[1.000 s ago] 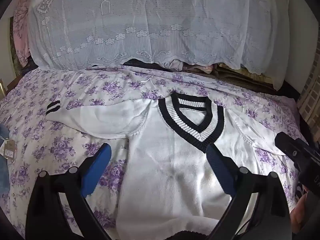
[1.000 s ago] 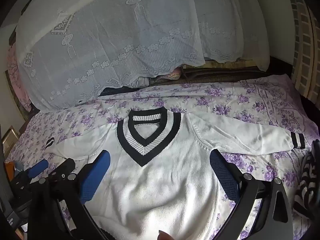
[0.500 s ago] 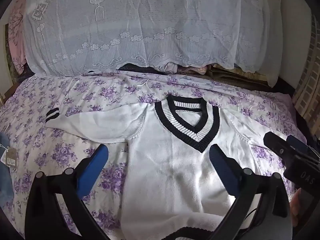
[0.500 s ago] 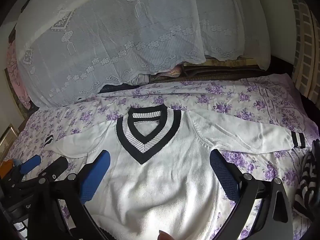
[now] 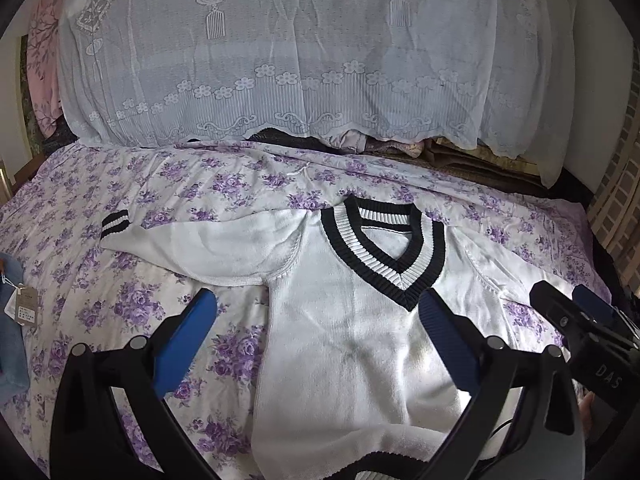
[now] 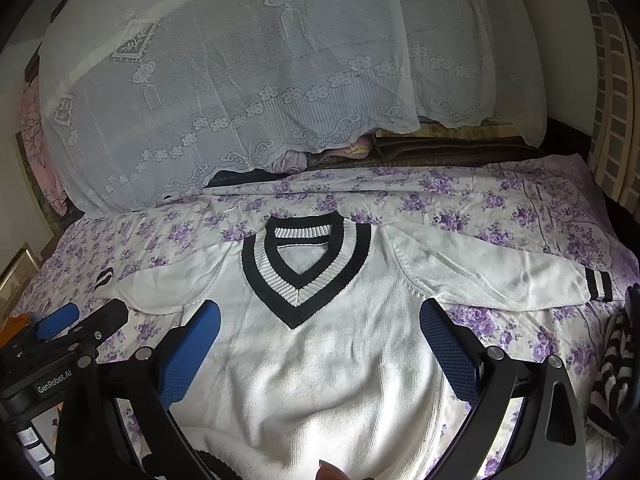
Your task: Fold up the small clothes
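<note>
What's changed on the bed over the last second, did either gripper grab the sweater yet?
No grab yet. Both views drew back a little from the white V-neck sweater; the left hand-held gripper and right hand-held gripper stayed open above it. The sweater lies flat as before, sleeves spread on the floral bedsheet.

sweater (image 5: 352, 360) hem cut off, tag (image 5: 24, 306) txt unreadable

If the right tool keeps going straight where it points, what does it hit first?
Probably the chest of the white knit V-neck sweater lying flat on the floral bedsheet; the open right tool holds nothing, though depth is unclear.
</note>
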Demonstrator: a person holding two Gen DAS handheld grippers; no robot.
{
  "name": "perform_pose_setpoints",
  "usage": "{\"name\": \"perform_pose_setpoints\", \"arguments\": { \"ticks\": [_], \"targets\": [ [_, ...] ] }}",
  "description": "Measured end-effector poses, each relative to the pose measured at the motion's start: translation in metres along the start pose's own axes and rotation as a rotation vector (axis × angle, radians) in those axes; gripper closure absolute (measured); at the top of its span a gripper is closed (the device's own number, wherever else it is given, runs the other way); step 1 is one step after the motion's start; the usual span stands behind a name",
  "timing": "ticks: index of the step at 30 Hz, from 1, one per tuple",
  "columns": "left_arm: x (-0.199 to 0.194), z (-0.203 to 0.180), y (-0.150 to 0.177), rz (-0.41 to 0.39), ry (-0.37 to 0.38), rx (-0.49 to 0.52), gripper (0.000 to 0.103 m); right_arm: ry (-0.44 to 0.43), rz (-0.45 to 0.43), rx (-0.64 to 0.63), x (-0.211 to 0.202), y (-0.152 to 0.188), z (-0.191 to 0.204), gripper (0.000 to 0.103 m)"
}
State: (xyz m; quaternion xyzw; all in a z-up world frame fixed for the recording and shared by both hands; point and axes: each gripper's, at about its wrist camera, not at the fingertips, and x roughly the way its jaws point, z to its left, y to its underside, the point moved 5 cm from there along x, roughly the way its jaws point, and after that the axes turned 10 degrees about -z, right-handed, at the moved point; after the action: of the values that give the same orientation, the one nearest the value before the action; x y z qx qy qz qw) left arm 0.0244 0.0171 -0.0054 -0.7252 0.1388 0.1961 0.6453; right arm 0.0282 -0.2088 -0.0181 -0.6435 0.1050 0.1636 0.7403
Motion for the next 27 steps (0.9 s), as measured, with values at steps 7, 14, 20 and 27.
{"name": "perform_pose_setpoints", "arguments": {
  "ticks": [7, 14, 20, 27],
  "targets": [
    [0.0015, 0.0006, 0.0027, 0.002, -0.004, 0.005, 0.005, -0.001, -0.001, 0.0, -0.0012, -0.0003, 0.0007, 0.003],
    [0.0007, 0.0028, 0.0033, -0.005, -0.006, 0.01, 0.005, 0.0, 0.0, 0.003, -0.0013, 0.0004, 0.0011, 0.003],
    [0.0005, 0.0032, 0.0034, -0.006, -0.006, 0.008, 0.005, -0.001, 0.0, 0.003, -0.001, 0.0004, 0.0012, 0.003],
    [0.0001, 0.0034, 0.0034, -0.007, -0.005, 0.011, 0.005, -0.001, 0.001, 0.003, -0.0016, -0.0001, 0.0014, 0.003]
  ]
}}
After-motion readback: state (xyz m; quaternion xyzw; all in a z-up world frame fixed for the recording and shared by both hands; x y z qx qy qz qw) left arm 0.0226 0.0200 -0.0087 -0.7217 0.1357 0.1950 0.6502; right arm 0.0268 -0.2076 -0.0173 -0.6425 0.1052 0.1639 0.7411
